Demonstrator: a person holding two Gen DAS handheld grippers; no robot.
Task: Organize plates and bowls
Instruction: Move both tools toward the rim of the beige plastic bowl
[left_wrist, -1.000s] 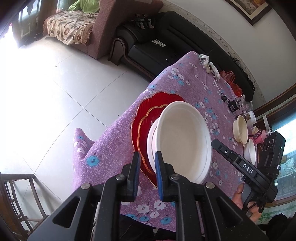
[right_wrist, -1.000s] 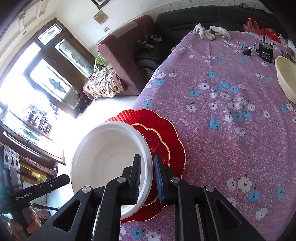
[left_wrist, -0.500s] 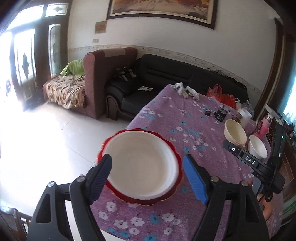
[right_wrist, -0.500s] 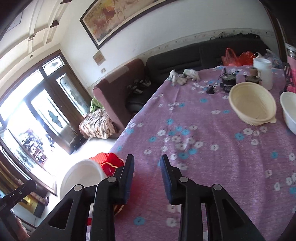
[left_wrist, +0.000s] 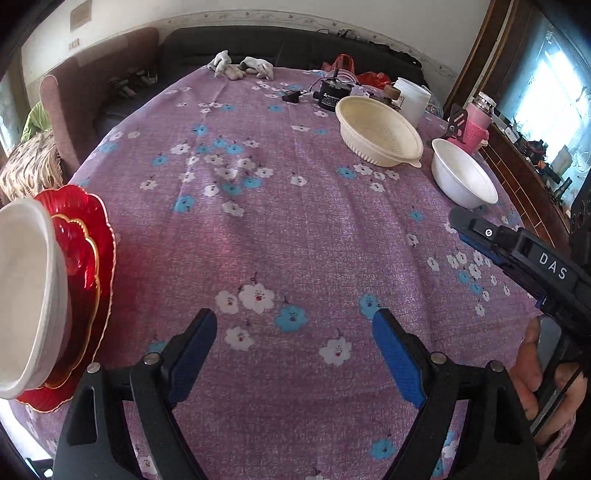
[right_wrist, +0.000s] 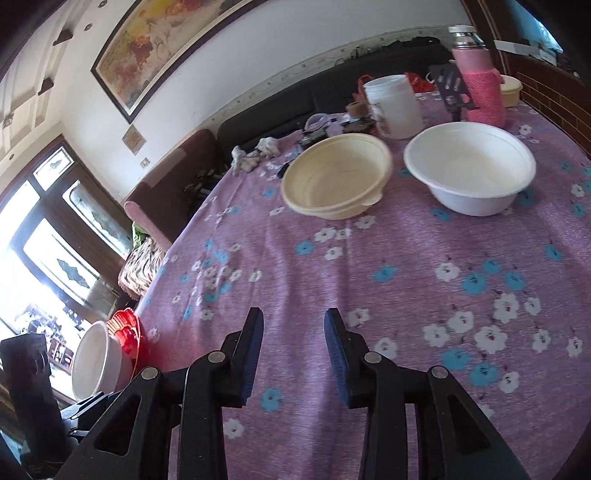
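On counter's left edge, white bowl (left_wrist: 26, 291) sits stacked on red plates (left_wrist: 86, 258); cream bowl (right_wrist: 334, 177) & 2nd white bowl (right_wrist: 469, 171) side by side at far end; left gripper (left_wrist: 295, 354) jaws wide apart, nothing between; right gripper (right_wrist: 293, 350) jaws just been opening, empty.

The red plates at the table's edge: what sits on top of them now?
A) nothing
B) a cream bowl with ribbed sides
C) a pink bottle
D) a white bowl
D: in the left wrist view a white bowl rests on the stacked red plates, while the cream bowl stands far across the table.
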